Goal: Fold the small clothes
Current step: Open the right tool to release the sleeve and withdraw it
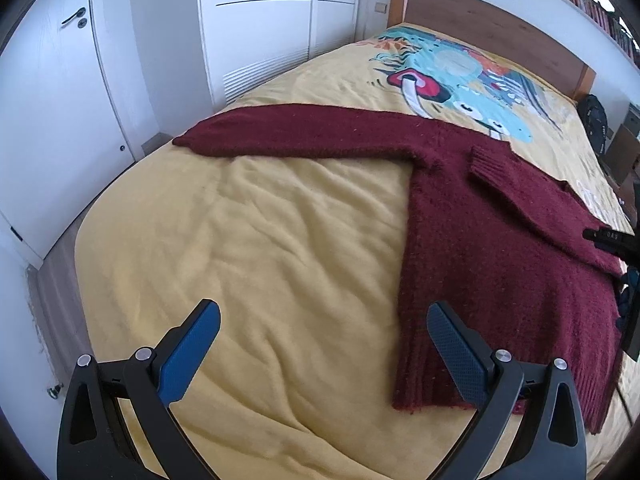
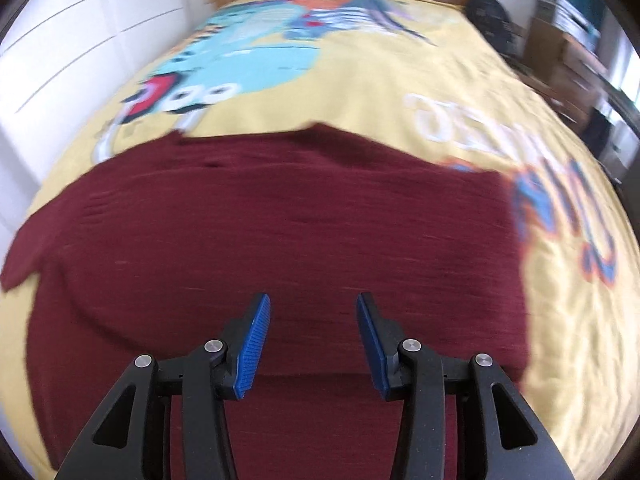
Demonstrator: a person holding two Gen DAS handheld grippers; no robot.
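The left gripper hovers released over the yellow bedspread beside the maroon sweater's hem, while the right gripper hangs empty, fingers parted, above its body.

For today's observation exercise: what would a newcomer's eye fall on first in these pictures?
First, the dark red sweater spread flat on the yellow bedspread, one sleeve stretched out sideways. Next, the bright cartoon print nearer the wooden headboard. Both the left gripper and right gripper are open, holding nothing.
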